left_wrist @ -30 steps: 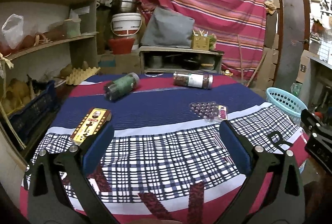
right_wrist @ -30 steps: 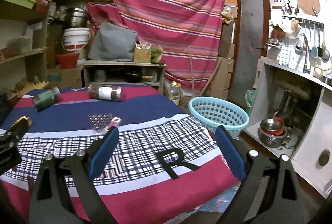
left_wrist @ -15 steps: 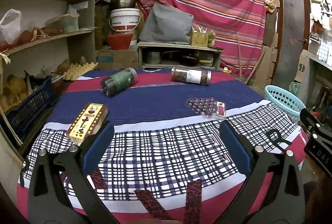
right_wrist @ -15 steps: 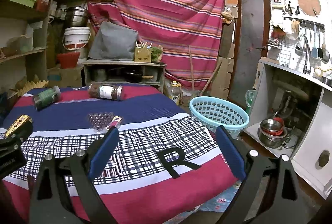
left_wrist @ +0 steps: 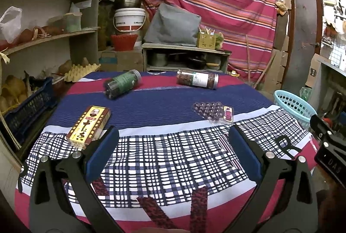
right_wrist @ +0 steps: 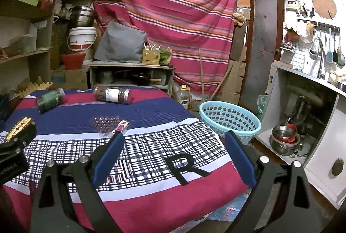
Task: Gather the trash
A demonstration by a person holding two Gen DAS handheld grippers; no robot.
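Black letter R (right_wrist: pixel 186 168) marks the striped tablecloth (right_wrist: pixel 151 112) below the right gripper (right_wrist: pixel 174 146).

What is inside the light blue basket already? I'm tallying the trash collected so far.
The light blue basket stands on the floor beside the table. The inner wall and the part of its bottom that show look bare; the near rim hides the rest, so nothing collected is visible.

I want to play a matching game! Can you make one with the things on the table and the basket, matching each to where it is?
Things:
1. green jar
2. yellow box
3. bead tray
4. blue basket

Places:
A. on the floor beside the table
B. middle of the table
C. left edge, near the left gripper
D. far side, lying down

Pairs: 1-D, 2-C, 3-B, 4-A
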